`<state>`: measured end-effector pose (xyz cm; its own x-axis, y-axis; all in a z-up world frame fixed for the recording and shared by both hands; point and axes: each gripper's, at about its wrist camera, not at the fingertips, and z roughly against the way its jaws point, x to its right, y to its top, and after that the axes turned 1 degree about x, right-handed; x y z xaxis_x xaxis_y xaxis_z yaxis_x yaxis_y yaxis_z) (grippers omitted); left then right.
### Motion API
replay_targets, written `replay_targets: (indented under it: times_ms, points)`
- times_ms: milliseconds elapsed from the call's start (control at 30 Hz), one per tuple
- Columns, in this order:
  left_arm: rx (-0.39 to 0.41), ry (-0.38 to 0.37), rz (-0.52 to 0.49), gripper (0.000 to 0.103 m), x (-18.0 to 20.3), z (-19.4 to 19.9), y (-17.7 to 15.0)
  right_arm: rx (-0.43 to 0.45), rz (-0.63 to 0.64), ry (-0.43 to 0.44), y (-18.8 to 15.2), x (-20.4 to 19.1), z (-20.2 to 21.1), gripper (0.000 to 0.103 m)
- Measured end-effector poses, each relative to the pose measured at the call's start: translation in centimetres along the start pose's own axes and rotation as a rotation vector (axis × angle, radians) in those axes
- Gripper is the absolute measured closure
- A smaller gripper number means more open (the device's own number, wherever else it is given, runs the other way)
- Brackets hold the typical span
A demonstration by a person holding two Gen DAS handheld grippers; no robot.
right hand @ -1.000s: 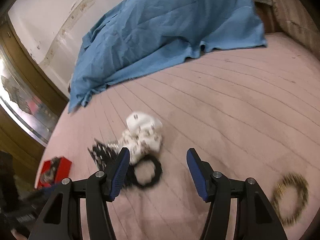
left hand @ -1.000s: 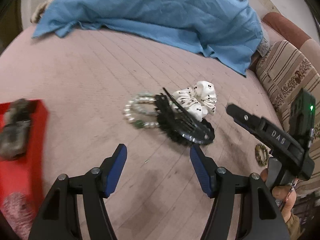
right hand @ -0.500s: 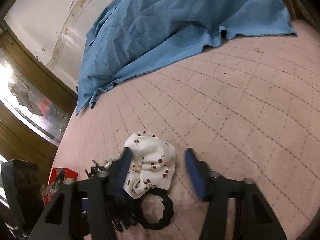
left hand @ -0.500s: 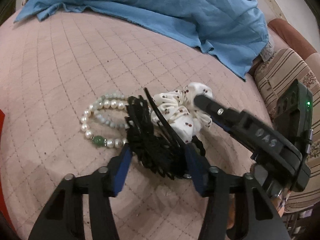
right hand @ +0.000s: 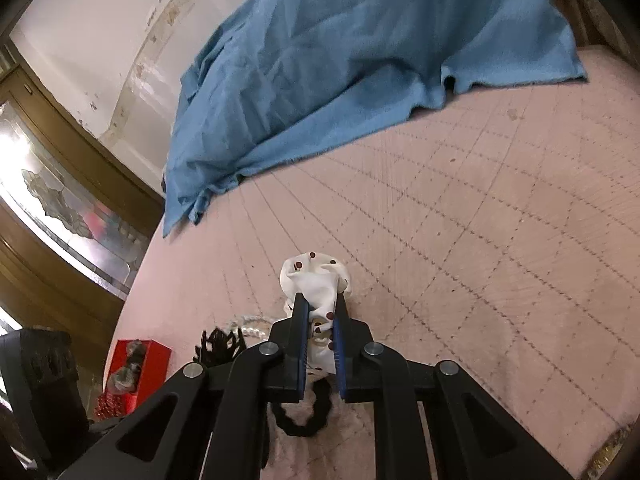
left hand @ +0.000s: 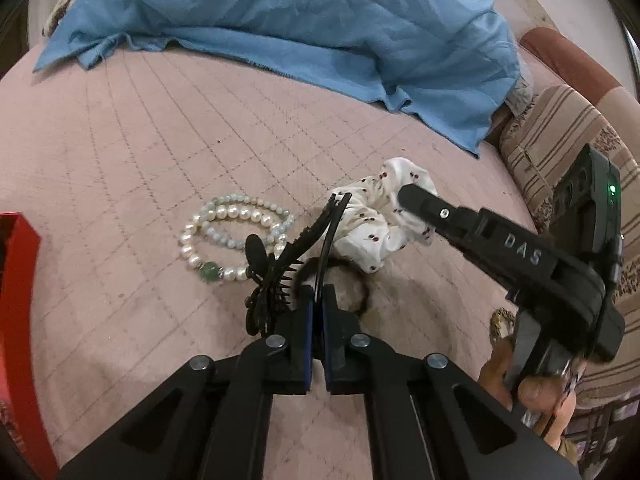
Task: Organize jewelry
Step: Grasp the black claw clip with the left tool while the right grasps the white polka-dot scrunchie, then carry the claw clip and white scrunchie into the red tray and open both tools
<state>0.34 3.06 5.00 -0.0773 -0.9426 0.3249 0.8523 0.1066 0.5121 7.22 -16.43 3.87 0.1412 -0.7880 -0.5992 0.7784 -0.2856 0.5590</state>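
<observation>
On the pink quilted bed, my left gripper [left hand: 318, 300] is shut on a black hair clip [left hand: 288, 264] with comb teeth. My right gripper [right hand: 320, 316] is shut on a white scrunchie with red cherries [right hand: 316, 284]; it also shows in the left wrist view [left hand: 376, 216], pinched by the right gripper's fingers [left hand: 424, 204]. A pearl bracelet with a green bead [left hand: 224, 236] lies left of the clip. A black ring-shaped hair tie [right hand: 304, 412] lies under the right gripper. A red box [right hand: 132, 372] with jewelry sits at the bed's left edge.
A blue sheet [left hand: 304, 24] covers the far part of the bed. A gold bracelet [left hand: 500, 320] lies near the right hand. Striped cushions [left hand: 560, 136] stand at the right. A wooden cabinet with glass [right hand: 60, 208] is beyond the bed's left side.
Both grippers moved in on the pile and shut: the left on the black hair clip, the right on the cherry scrunchie. Both were open one second ago.
</observation>
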Motion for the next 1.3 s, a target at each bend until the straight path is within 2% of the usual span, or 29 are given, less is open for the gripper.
replay_targets:
  times_ms: [300, 600, 800, 900, 967, 1000, 1067, 1100, 1133, 1167, 1200, 1233, 1300]
  points:
    - [0.068, -0.070, 0.025, 0.100, -1.4, 6.5, -1.8, 0.082, 0.015, -0.016, -0.6, -1.2, 4.1, 0.091]
    - [0.088, -0.214, 0.084, 0.100, -4.1, 11.4, -3.6, 0.036, 0.034, 0.004, -4.0, -3.3, 4.8, 0.091]
    - [0.142, -0.189, 0.110, 0.100, -6.5, 14.8, -4.5, 0.017, 0.026, 0.011, -8.0, -4.6, 6.2, 0.091]
    - [0.123, -0.206, 0.128, 0.100, -7.9, 15.4, -4.9, 0.007, 0.010, 0.030, -9.5, -5.3, 6.8, 0.091]
    - [0.114, -0.266, 0.156, 0.100, -8.7, 15.6, -5.5, 0.001, -0.003, 0.065, -10.5, -6.2, 7.3, 0.091]
    - [0.100, -0.319, 0.157, 0.100, -8.9, 15.7, -5.9, 0.002, 0.006, 0.065, -10.9, -6.7, 7.5, 0.091]
    - [0.069, -0.382, 0.120, 0.100, -8.4, 15.6, -6.4, 0.007, 0.052, 0.048, -11.9, -8.3, 7.8, 0.091]
    - [0.061, -0.382, 0.103, 0.099, -8.1, 15.6, -6.5, 0.010, 0.069, 0.037, -12.2, -8.8, 7.9, 0.091]
    - [0.060, -0.337, 0.084, 0.099, -7.9, 15.6, -6.7, 0.015, 0.089, 0.023, -12.5, -9.4, 8.0, 0.091]
    - [0.061, -0.187, 0.058, 0.099, -7.7, 15.2, -6.7, 0.020, 0.104, 0.004, -12.7, -9.9, 8.2, 0.091]
    - [0.060, -0.116, 0.055, 0.100, -7.8, 14.8, -6.8, 0.024, 0.114, -0.012, -12.8, -10.0, 8.2, 0.091]
    - [0.054, -0.083, 0.065, 0.100, -8.3, 14.3, -6.9, 0.026, 0.122, -0.033, -13.0, -10.2, 8.3, 0.091]
    - [0.023, -0.131, 0.139, 0.100, -9.9, 13.5, -7.3, 0.020, 0.117, -0.055, -13.2, -9.9, 8.3, 0.091]
